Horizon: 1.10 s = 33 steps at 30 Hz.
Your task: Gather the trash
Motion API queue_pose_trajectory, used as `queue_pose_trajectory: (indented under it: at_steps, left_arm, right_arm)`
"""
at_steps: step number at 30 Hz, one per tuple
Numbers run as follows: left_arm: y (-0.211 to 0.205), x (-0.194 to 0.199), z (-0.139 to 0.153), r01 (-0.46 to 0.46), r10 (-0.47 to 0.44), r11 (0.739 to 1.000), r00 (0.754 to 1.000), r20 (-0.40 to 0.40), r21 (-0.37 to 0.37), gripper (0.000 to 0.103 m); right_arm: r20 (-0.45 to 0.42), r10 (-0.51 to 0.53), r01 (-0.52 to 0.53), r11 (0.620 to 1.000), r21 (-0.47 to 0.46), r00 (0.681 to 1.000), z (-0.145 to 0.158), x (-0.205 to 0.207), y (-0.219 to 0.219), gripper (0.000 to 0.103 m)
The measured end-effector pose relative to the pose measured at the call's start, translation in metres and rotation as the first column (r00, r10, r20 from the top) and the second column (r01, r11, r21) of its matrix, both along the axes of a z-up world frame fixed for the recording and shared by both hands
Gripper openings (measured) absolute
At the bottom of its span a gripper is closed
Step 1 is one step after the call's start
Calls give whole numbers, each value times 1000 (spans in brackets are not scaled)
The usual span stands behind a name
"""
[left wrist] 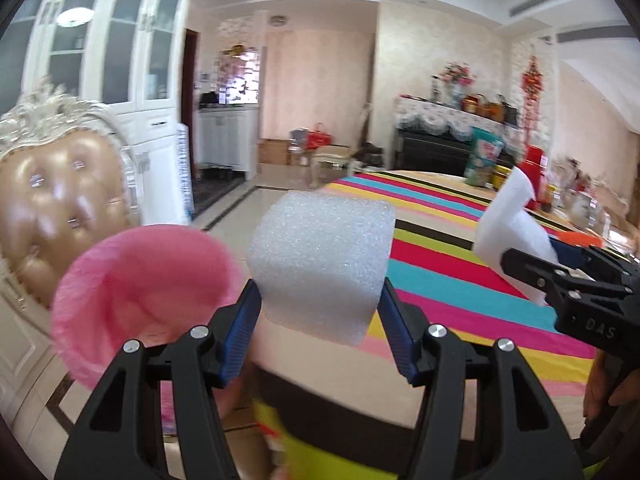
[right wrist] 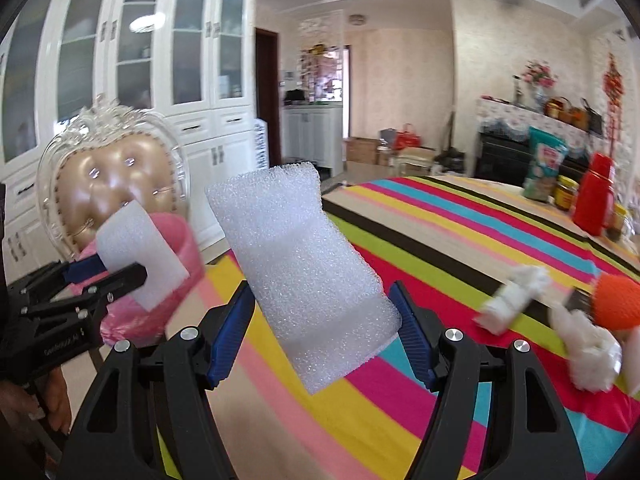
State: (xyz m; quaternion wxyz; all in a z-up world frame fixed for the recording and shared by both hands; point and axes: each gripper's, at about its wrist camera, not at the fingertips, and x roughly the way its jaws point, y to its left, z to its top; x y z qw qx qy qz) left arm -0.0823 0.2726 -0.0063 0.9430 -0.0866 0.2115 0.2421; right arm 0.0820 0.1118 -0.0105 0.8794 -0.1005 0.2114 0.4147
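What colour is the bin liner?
Pink; the bin liner shows best in the left wrist view.

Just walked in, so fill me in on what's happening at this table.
A person is collecting trash with a gripper in each hand. The left gripper and the right gripper each clamp a white foam piece, held near a pink bin beside the striped table. More scraps lie there.

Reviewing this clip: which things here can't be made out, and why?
- Pink bin, left wrist view: its inside and base are blurred and hidden behind the left gripper.
- Left foam piece: its lower end is hidden between the jaws.
- White scraps and the orange object, right wrist view: blurred, and the orange one is cut off by the edge.
- Jars by the red flask: too small to read.
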Motion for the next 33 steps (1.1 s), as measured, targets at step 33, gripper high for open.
queue_pose_trajectory:
  at_steps: [33]
  left_arm:
    - [184, -36, -35, -324, 319, 946, 940, -123, -25, 58]
  right_arm:
    - [-117, 329, -334, 942, -26, 937, -28, -29, 206, 67]
